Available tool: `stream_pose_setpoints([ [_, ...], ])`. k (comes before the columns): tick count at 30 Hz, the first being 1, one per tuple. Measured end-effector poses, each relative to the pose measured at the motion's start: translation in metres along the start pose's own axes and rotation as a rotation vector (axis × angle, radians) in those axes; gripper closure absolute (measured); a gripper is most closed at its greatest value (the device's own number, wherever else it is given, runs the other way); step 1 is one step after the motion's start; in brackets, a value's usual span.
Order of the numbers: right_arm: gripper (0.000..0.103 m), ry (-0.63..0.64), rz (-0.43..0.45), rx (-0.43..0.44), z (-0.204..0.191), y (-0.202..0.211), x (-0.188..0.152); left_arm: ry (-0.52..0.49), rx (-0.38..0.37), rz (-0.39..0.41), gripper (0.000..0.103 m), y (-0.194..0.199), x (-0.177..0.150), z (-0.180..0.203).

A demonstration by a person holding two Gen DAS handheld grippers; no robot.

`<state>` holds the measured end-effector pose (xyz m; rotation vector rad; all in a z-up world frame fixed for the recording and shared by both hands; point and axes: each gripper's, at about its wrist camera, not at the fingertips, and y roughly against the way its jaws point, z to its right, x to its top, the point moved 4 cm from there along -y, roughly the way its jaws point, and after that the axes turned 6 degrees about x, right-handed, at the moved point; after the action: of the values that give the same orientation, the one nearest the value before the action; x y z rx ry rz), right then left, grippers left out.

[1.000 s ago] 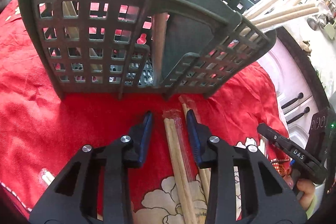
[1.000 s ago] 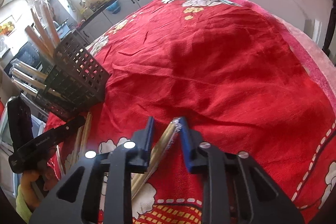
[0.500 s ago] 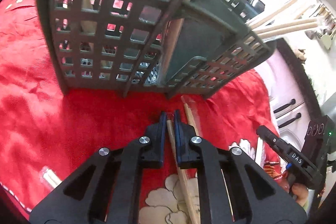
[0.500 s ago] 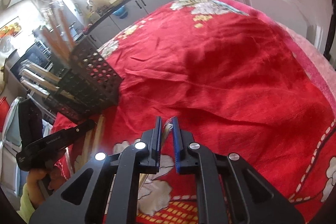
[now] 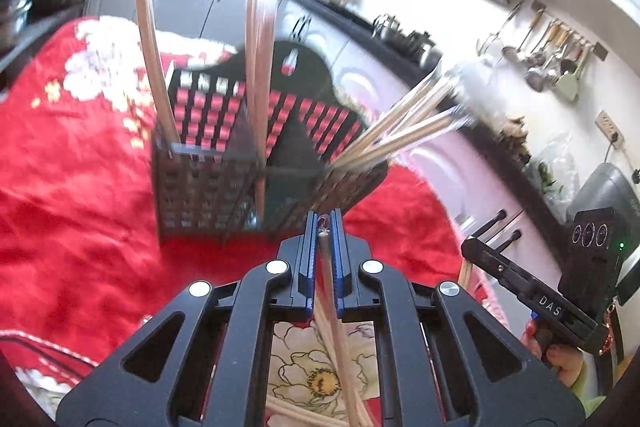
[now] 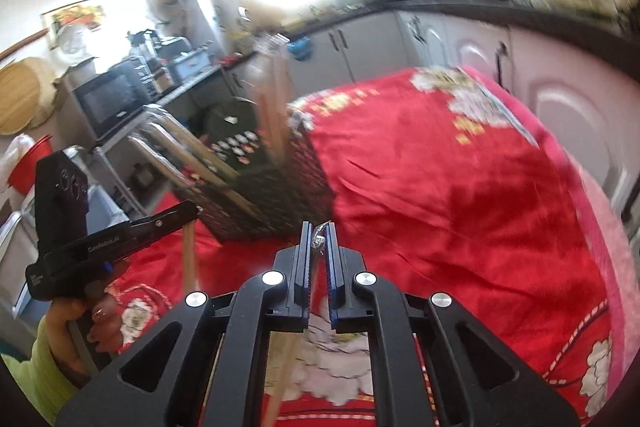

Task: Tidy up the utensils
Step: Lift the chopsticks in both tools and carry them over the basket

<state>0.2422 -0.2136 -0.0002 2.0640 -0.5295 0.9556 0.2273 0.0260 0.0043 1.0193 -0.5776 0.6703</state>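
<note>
- Left gripper point(image 5: 323, 223): jaws closed on a wrapped pair of chopsticks point(image 5: 334, 311); its lower end runs behind the gripper body and out of frame.
- Right gripper point(image 6: 319, 231): jaws closed on a second wrapped pair point(image 6: 316, 241); crinkled wrapper tip shows between the pads, shaft mostly hidden beneath the gripper.
- Utensil basket point(image 5: 200, 187): dark lattice, standing on the red floral cloth point(image 5: 72, 195) just ahead of both grippers; compartment dividers blurred.
- Chopsticks in basket point(image 5: 404, 123): several bundles, upright or leaning; count unclear through motion blur.
- Loose chopsticks point(image 5: 296, 407): on the cloth below the left gripper, partly cut off.
- Kitchen counter point(image 6: 440, 7): background, smeared.
</note>
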Motion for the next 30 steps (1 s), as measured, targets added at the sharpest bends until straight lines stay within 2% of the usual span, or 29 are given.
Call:
stream_pose_setpoints([
  [4,0.098,0.070,0.041,0.038,-0.029,0.012,0.016,-0.022,-0.007,0.062,0.099,0.027,0.017,0.001],
  [12,0.098,0.168,0.121,0.077,-0.071,0.031,0.041,-0.048,-0.006,0.168,0.100,0.058,0.039,0.018],
  [30,0.098,0.228,0.226,0.098,-0.107,0.035,0.083,-0.090,-0.015,0.336,0.100,0.099,0.093,0.040],
])
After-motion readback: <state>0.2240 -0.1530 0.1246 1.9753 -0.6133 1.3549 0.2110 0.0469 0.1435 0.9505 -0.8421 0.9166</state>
